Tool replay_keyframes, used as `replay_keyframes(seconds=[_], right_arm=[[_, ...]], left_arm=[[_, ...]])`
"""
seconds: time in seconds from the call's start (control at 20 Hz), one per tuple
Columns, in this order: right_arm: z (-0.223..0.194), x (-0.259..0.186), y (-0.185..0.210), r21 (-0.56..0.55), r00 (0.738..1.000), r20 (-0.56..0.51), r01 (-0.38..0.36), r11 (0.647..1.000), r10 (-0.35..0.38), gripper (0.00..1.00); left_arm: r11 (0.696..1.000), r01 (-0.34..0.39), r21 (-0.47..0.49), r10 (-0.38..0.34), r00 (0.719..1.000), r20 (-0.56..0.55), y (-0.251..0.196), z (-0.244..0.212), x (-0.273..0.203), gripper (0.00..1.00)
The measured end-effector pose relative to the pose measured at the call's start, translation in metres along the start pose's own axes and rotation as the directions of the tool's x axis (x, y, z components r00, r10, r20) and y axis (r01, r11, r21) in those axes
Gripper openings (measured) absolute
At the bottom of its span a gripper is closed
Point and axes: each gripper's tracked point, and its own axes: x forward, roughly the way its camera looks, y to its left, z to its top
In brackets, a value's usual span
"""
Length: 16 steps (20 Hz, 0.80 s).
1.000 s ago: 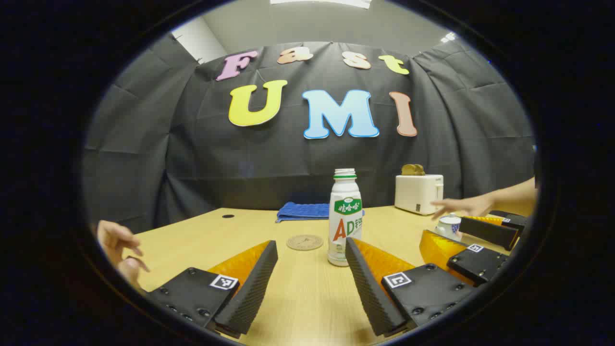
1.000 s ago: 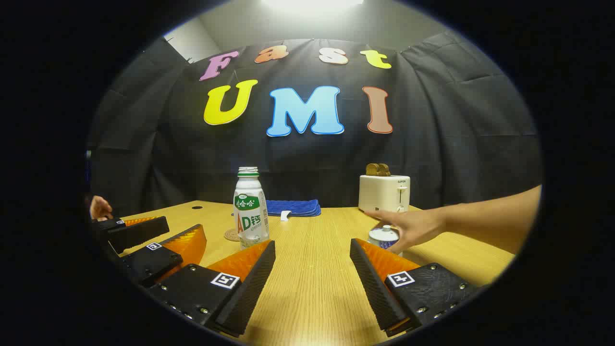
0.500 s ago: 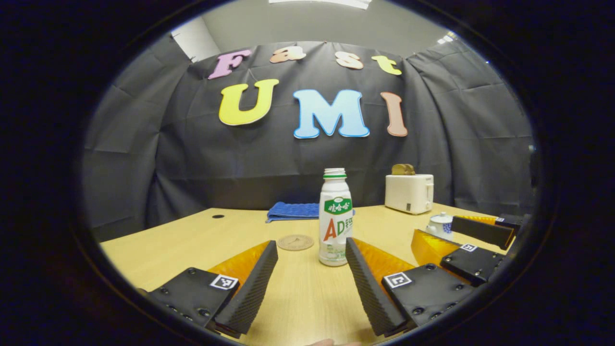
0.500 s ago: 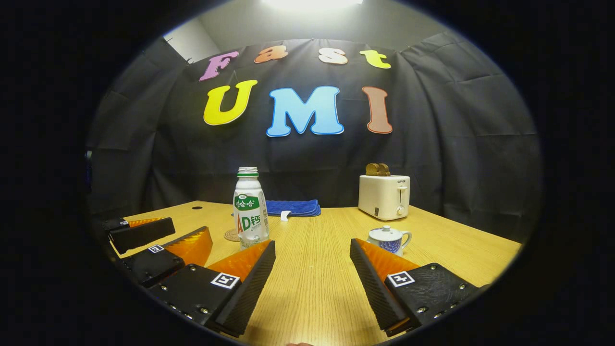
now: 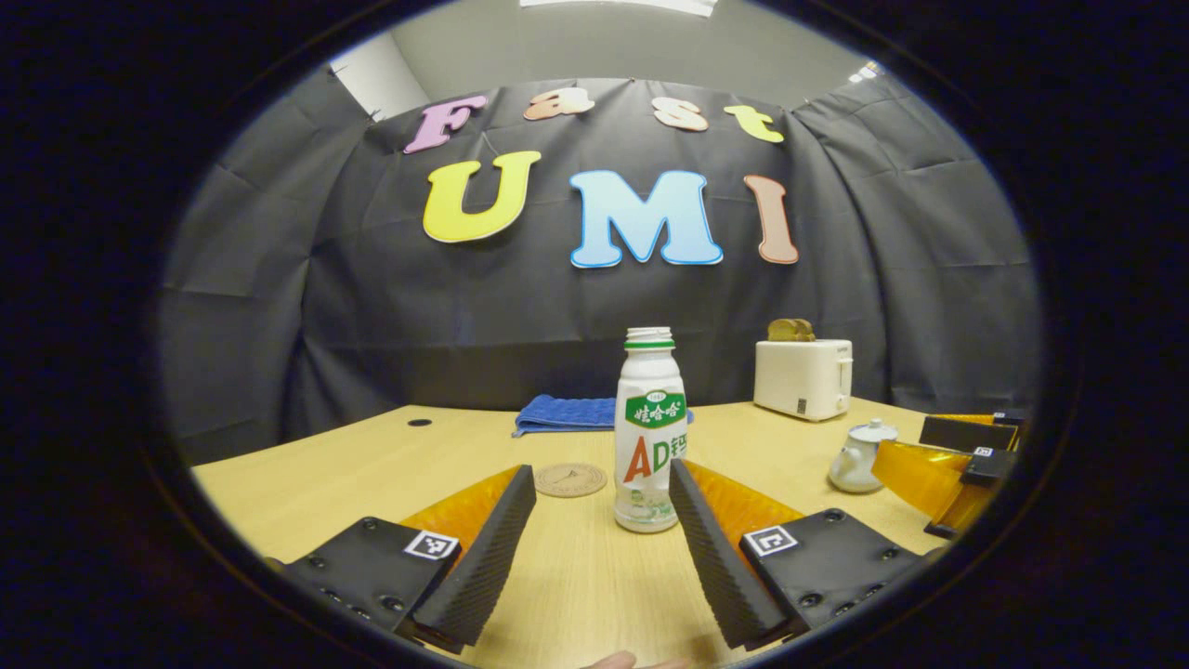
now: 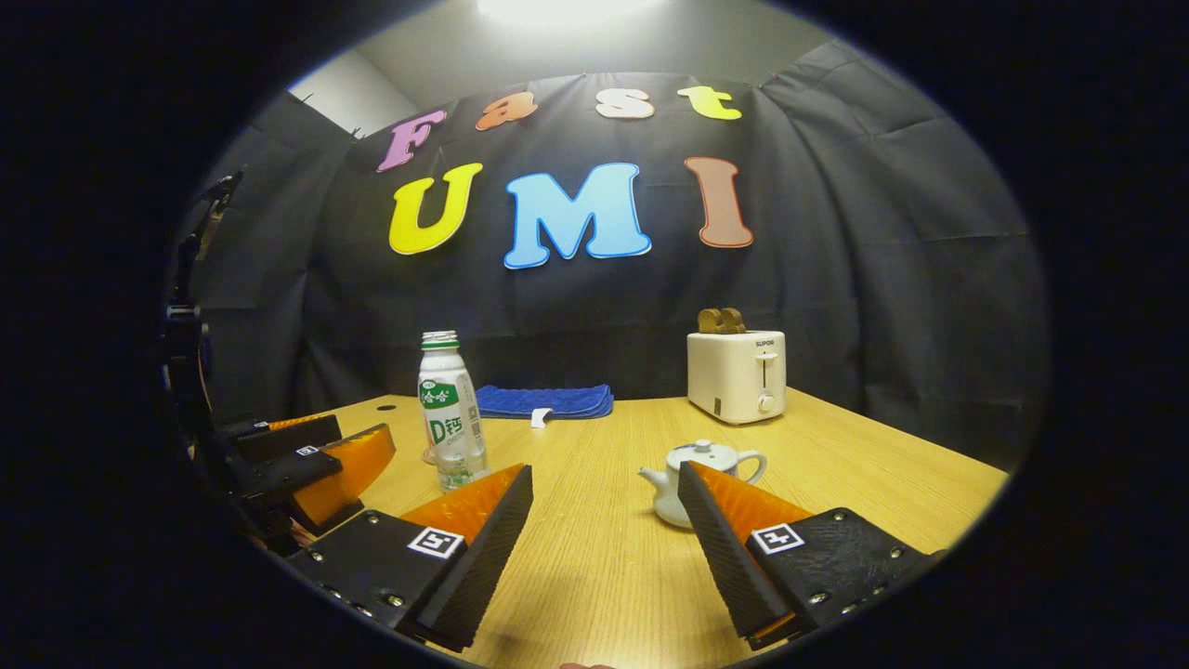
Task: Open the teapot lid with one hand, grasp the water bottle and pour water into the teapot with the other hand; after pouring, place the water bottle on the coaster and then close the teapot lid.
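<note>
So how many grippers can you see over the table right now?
2. The left gripper is open in front of the water bottle; the right gripper is open beside the teapot.

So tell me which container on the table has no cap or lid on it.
The tall white plastic bottle with its open neck; the small white porcelain teapot has its lid on.

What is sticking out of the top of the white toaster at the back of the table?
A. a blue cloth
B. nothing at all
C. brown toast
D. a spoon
C. Brown toast pokes up from the slots of the white toaster, which stands at the back of the table by the black cloth wall; the blue cloth lies flat on the table, off to one side.
</note>
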Motion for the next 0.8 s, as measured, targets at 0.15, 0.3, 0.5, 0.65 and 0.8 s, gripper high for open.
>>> replay_keyframes(seconds=[0.15, 0.3, 0.5, 0.65, 0.8], right_arm=[[-0.007, 0.018, -0.021, -0.062, 0.999, -0.036, 0.027, 0.998, -0.029, 0.92], [-0.004, 0.041, -0.046, -0.007, 0.994, -0.082, 0.067, 0.998, -0.067, 0.89], [-0.003, 0.067, -0.068, -0.034, 0.987, -0.106, 0.117, 0.993, -0.120, 0.88], [-0.007, 0.084, -0.071, -0.062, 0.982, -0.132, 0.130, 0.990, -0.137, 0.79], [-0.010, 0.090, -0.073, -0.095, 0.977, -0.147, 0.139, 0.986, -0.152, 0.50]], left_arm=[[1.000, 0.001, 0.001, -0.001, 1.000, -0.001, -0.003, 0.001, 0.012, 1.00], [0.998, 0.053, -0.022, -0.053, 0.998, -0.023, -0.019, 0.004, 0.029, 1.00], [0.998, 0.060, 0.019, -0.061, 0.995, 0.081, -0.022, 0.050, 0.043, 0.95], [0.994, 0.106, 0.021, -0.108, 0.990, 0.086, -0.033, 0.047, 0.056, 1.00], [0.990, 0.128, 0.051, -0.130, 0.991, 0.032, -0.038, 0.031, 0.062, 1.00]])
